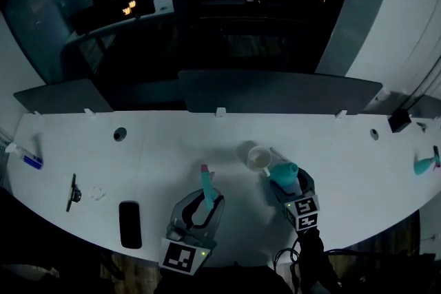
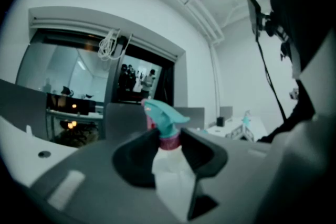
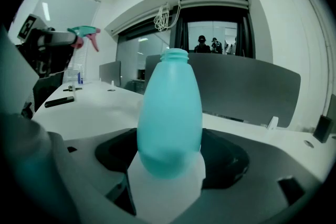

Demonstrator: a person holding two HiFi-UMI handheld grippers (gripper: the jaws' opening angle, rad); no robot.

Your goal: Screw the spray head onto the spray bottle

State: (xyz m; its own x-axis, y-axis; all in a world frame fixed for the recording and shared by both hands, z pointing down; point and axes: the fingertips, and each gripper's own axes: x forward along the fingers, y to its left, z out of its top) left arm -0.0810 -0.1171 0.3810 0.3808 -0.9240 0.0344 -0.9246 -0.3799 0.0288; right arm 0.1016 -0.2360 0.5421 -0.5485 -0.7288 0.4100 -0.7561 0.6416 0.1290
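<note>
My left gripper (image 1: 201,208) is shut on the spray head (image 1: 206,184), teal with a pink nozzle tip, held over the table's front edge. In the left gripper view the spray head (image 2: 164,119) stands upright, and the jaws of that gripper (image 2: 169,143) clamp its pink collar. My right gripper (image 1: 291,188) is shut on the teal spray bottle (image 1: 283,172), to the right of the spray head and apart from it. In the right gripper view the bottle (image 3: 170,113) fills the middle with its open neck on top, gripped low down by this gripper (image 3: 170,162). The spray head (image 3: 84,33) shows far left.
A white round cup-like thing (image 1: 259,159) lies just beyond the bottle. On the white table (image 1: 158,155) are a black slab (image 1: 129,224), a black clip (image 1: 72,193), a small blue-and-white bottle (image 1: 24,158) and a second teal sprayer (image 1: 426,164). Grey dividers (image 1: 275,93) line the back.
</note>
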